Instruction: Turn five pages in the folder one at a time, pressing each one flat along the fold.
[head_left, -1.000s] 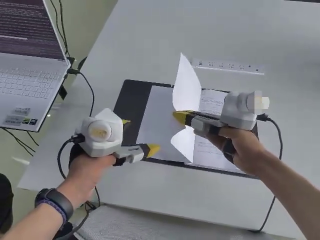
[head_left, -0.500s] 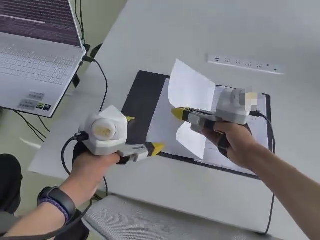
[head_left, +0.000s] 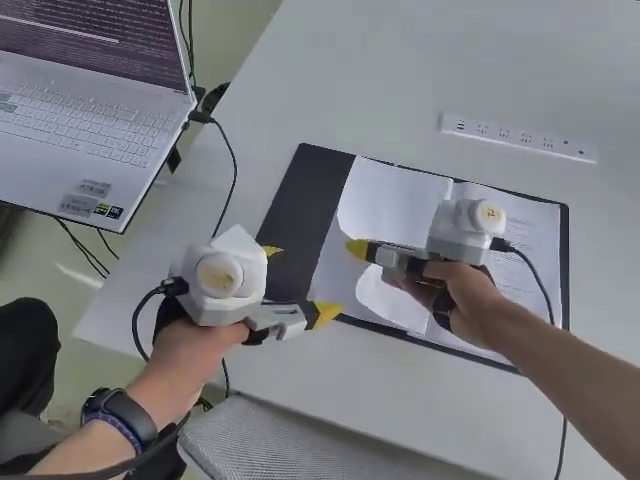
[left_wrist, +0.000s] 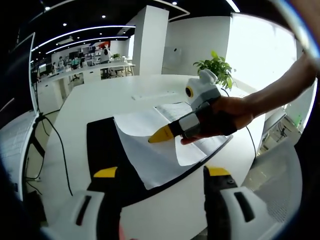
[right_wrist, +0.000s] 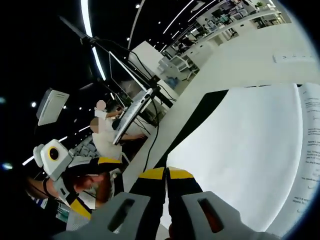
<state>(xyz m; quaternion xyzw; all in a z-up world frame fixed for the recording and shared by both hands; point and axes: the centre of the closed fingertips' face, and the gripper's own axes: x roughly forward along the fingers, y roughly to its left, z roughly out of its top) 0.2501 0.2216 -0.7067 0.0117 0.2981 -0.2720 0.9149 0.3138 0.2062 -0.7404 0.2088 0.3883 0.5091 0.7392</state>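
At 7 o'clock in the head view, the left gripper (head_left: 298, 283) hangs released with its jaws wide apart by the open black folder (head_left: 300, 200), while toward 3 o'clock the right gripper (head_left: 357, 247) is clenched on a curling white page (head_left: 392, 200).

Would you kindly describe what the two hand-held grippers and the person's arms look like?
The left hand-held gripper and right hand-held gripper match: each has a rounded white housing, grey-and-black jaws with yellow tips, and a black cable trailing from the rear. The person wears a dark watch on the left wrist.
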